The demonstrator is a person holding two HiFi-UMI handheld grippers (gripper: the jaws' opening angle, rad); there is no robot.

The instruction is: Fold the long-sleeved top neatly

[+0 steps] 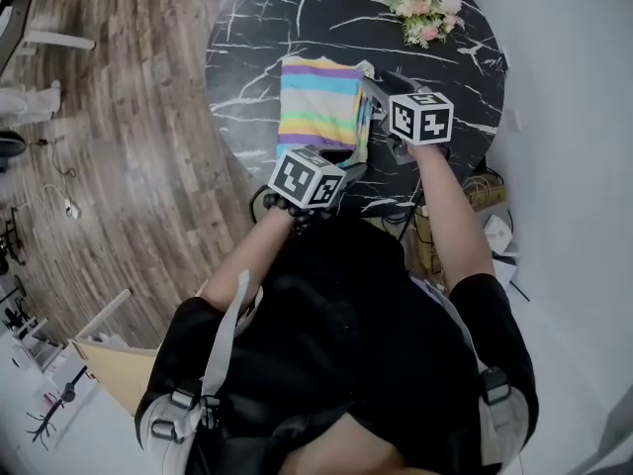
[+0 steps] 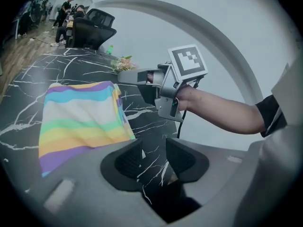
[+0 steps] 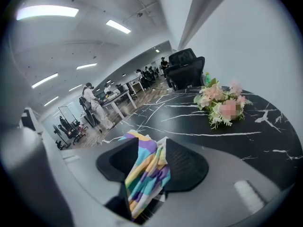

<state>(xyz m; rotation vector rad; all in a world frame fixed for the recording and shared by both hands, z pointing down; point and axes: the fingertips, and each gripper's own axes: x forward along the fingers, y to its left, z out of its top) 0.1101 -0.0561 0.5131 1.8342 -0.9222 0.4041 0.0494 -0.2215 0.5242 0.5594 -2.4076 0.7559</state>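
The long-sleeved top (image 1: 318, 102), striped in pastel bands, lies folded into a compact rectangle on the black marble-veined table (image 1: 257, 28), near the table's 6 o'clock edge as the head view shows it. The fold is flat; one loose edge is lifted at its 2 o'clock corner.

Right gripper (image 3: 147, 167): at that 2 o'clock corner. Jaws stand partly apart with a hanging fold of the top between them; the cloth is slack in the gap, not clamped.

Left gripper (image 2: 154, 157): at the top's 5 o'clock corner, just beside the cloth. Jaws partly apart, with only bare table between them; it has hold of nothing.

A bunch of pink and white flowers (image 1: 425, 8) lies on the table at 1 o'clock from the top, well apart. Wood floor (image 1: 119, 166) lies at the table's 9 o'clock side.
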